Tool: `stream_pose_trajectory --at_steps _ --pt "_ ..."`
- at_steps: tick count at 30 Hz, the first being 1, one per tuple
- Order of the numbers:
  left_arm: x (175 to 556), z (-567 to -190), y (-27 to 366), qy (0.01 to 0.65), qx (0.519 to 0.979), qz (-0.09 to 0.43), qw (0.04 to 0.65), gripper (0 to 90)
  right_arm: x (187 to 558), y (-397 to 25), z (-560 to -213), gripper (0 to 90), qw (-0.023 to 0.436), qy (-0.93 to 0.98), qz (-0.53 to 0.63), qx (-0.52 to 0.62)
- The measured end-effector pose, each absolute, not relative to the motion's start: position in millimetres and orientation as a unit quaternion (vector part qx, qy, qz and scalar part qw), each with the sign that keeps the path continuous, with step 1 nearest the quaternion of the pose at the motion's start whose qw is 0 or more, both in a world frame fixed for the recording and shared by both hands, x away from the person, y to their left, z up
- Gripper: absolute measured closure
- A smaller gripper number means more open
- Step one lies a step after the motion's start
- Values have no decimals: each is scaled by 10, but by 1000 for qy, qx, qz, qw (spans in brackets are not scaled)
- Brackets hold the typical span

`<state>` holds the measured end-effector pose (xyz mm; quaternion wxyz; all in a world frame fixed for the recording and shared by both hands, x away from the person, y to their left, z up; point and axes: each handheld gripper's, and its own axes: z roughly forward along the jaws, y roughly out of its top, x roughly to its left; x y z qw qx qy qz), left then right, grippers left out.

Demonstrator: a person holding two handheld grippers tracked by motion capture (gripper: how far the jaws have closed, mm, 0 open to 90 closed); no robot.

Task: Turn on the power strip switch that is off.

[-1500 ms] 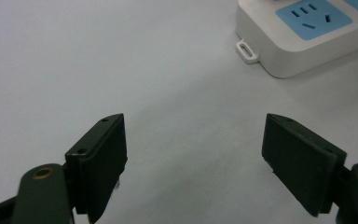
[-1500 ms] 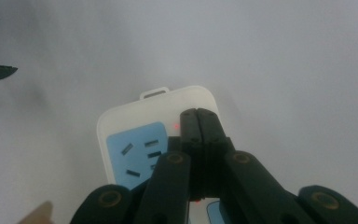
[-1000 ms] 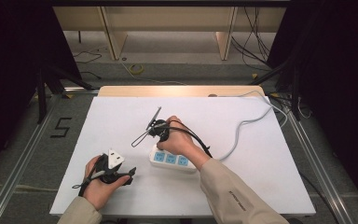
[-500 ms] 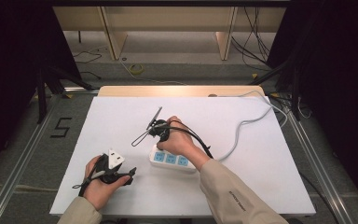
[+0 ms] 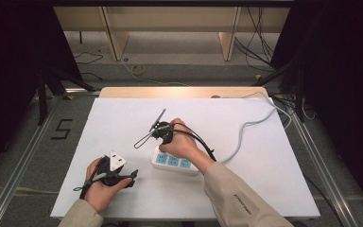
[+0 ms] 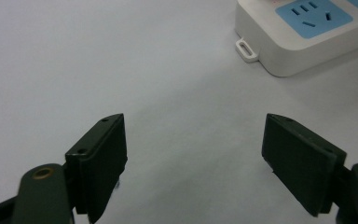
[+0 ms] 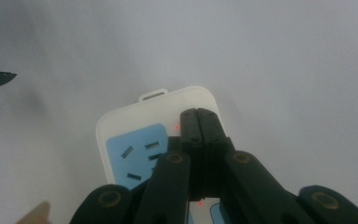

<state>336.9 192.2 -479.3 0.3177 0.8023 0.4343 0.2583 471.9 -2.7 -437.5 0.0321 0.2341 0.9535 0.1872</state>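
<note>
From the high view, the right gripper (image 5: 163,134) hovers over the end of the power strip (image 5: 174,161) mid-table, its sockets all empty; the left gripper (image 5: 123,176) waits near the front edge. Left gripper view: jaws spread wide, gripping nothing, strip just ahead. Right gripper view: jaws pressed together, tips over the strip's end beside a red light, probably pressing the switch, unconfirmed.
</note>
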Motion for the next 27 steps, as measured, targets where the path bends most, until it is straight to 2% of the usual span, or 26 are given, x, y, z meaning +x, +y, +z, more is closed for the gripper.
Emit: stream_pose_trajectory --at_steps 7,27 --pt "3369 -4791 1925 434 803 258 318 220 4697 -46 -4368 900 23 949 204 241" --pt "3367 -4792 1922 435 802 258 318 221 4663 -307 -4227 863 38 943 218 250"
